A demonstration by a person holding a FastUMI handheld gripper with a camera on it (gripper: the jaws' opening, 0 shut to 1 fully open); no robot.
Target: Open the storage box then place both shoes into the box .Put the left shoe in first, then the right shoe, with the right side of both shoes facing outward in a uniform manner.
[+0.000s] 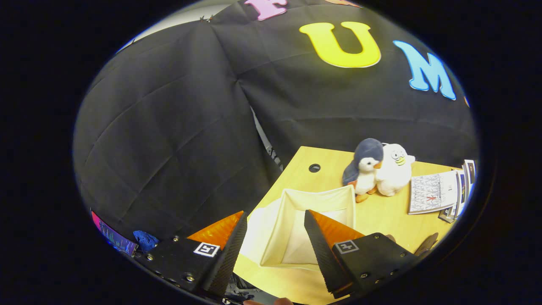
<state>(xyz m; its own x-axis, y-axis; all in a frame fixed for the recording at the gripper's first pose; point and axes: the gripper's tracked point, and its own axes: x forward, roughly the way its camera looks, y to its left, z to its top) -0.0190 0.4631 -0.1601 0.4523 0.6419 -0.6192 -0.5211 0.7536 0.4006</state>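
Observation:
A cream fabric storage box [315, 199] stands open on the wooden table [381, 220], its lid flap folded down on the side toward the booth wall. Its inside looks empty. My gripper [274, 220] hovers above the box with its fingers apart and nothing between them; the box's open mouth lies between and just beyond the fingertips. A dark shape that may be part of a shoe [427, 243] pokes out past the right finger.
Two plush toys, a grey penguin [365, 167] and a white one [394, 169], sit behind the box. Booklets [440, 192] lie beside them. A cable hole [314, 167] is in the table's far corner. Something blue [145, 239] lies off the table.

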